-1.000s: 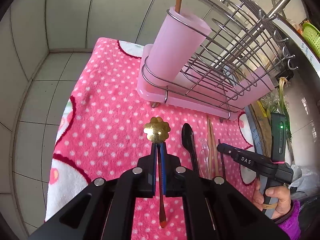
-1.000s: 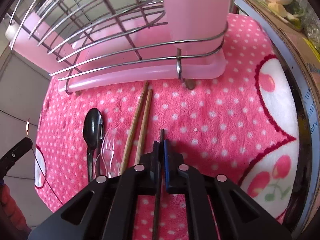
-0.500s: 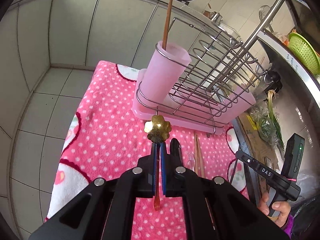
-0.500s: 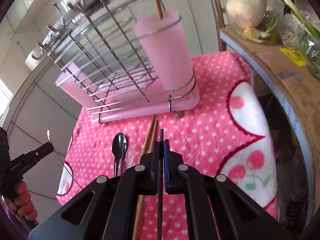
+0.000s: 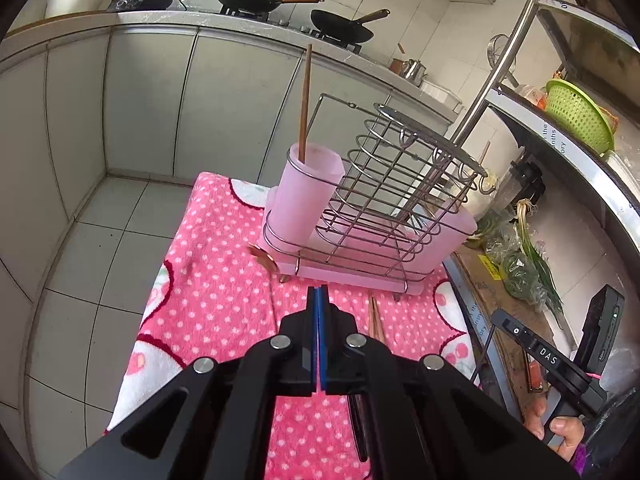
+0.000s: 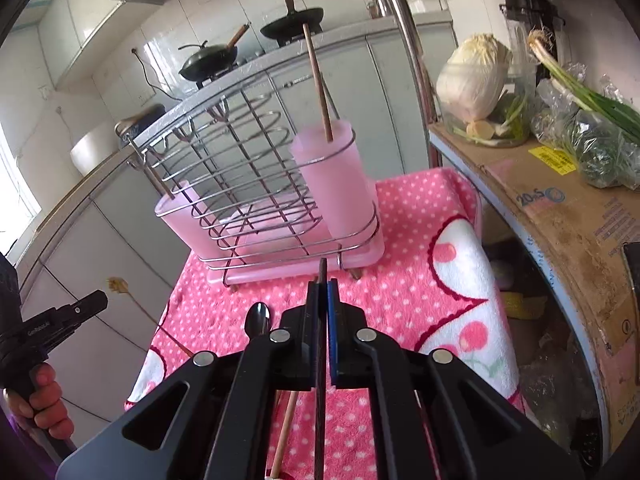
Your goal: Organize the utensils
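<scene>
Left gripper (image 5: pixel 319 300) above pink dotted cloth (image 5: pixel 224 296)

blanket (image 5: pixel 224 280): pink, white dots, cherry motifs
utensil cup (image 5: pixel 306 200): pale pink
rack (image 5: pixel 400 184): silver wire
colander (image 5: pixel 578 114): green

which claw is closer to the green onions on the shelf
right. the right claw sits beside the shelf holding the green onions; the left claw is over the pink blanket, farther off.
</scene>
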`<act>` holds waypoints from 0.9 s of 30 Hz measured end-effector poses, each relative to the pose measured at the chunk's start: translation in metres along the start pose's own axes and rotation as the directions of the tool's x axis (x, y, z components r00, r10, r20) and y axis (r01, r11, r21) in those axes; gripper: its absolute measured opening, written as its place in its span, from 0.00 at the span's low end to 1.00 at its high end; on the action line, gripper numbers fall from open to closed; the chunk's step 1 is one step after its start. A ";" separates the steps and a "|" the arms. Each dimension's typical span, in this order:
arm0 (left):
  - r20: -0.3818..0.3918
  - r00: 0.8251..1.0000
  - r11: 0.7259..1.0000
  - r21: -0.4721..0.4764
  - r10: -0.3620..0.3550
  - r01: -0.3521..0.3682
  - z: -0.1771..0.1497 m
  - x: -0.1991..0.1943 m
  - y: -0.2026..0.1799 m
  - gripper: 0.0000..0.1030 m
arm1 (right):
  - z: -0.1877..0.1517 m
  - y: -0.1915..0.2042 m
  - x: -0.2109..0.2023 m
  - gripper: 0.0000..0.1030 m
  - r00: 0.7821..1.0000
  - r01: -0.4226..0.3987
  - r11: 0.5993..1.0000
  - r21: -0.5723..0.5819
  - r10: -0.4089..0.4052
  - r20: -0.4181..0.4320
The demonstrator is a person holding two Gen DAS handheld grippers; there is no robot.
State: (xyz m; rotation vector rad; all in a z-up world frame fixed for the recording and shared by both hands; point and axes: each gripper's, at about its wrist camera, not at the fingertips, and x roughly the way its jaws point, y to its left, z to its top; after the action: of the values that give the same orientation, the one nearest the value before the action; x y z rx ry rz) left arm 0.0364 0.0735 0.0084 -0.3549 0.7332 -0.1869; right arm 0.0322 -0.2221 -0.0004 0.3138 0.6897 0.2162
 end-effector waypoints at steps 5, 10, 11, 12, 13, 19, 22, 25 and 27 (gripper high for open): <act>0.005 1.000 1.000 0.007 -0.003 0.003 -0.001 -0.005 -0.004 0.00 | 0.000 0.000 -0.009 0.04 1.000 -0.012 1.000 0.000 0.012 0.017; -0.085 0.996 0.994 -0.107 -0.034 0.025 0.007 0.016 0.029 0.01 | -0.001 0.003 -0.001 0.04 1.000 -0.023 1.000 -0.013 0.022 -0.015; -0.110 0.994 0.989 -0.145 -0.024 0.008 0.009 0.024 0.040 0.04 | -0.002 0.004 0.002 0.04 1.000 -0.023 1.000 -0.018 0.023 -0.021; -0.140 0.990 0.982 -0.189 -0.007 -0.020 0.013 0.034 0.054 0.09 | -0.002 0.005 0.005 0.04 0.999 -0.023 0.999 -0.023 0.023 -0.027; -0.161 0.987 0.975 -0.219 0.008 -0.044 0.016 0.045 0.066 0.14 | -0.002 0.005 0.010 0.04 0.999 -0.023 0.999 -0.025 0.022 -0.036; -0.297 0.945 0.949 -0.233 0.138 -0.212 0.024 0.110 0.100 0.26 | -0.005 0.002 0.035 0.04 0.996 -0.035 0.999 -0.013 0.034 -0.080; -0.362 0.923 0.940 -0.252 0.130 -0.231 0.018 0.138 0.109 0.26 | -0.003 -0.002 0.043 0.04 0.995 -0.040 0.999 -0.013 0.039 -0.089; -0.388 0.911 0.932 -0.258 0.143 -0.256 0.019 0.160 0.113 0.24 | -0.001 -0.004 0.048 0.04 0.995 -0.048 0.999 -0.015 0.047 -0.090; -0.411 0.898 0.923 -0.262 0.156 -0.280 0.020 0.172 0.115 0.22 | 0.001 -0.006 0.051 0.04 0.994 -0.059 0.998 -0.012 0.057 -0.095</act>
State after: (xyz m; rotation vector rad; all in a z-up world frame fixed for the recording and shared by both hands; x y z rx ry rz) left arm 0.1805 0.1353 -0.1285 -0.5451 1.1929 0.0850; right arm 0.0720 -0.2127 -0.0321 0.3115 0.7724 0.2928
